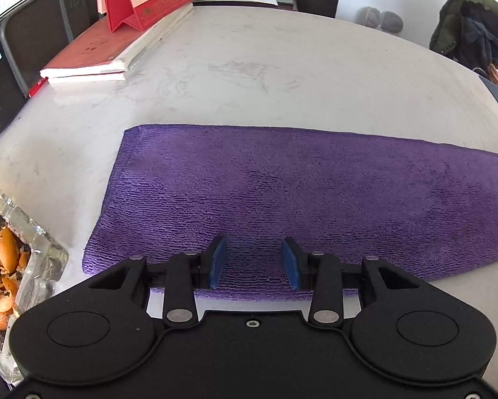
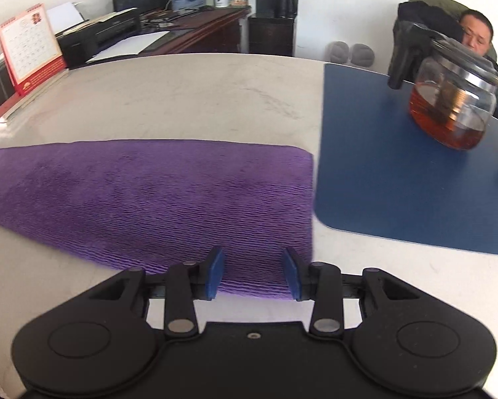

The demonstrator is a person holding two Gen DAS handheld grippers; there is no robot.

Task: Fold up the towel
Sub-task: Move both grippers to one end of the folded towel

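1. The purple ribbed microfibre towel (image 1: 282, 193) lies flat on the pale marble bench (image 1: 249, 76), already a long doubled band.
2. It looks soft, light and limp; take it at the short end's corners.
3. Left tool (image 1: 253, 262) and right tool (image 2: 253, 272): jaws apart over the near edge, gripping nothing.
4. Glass ashtray (image 1: 33, 242) at 8 o'clock holds orange peel.
5. Glass teapot (image 2: 454, 106) at 2 o'clock holds amber tea.

Towel (image 1: 298, 193): purple, fine ribbed weave. Counter (image 1: 249, 76): pale grey, faint marbling. Mat (image 2: 398, 166): plain blue. Calendar (image 2: 33, 50): red frame, white grid. Tool pads (image 1: 217, 262): blue on black bodies.
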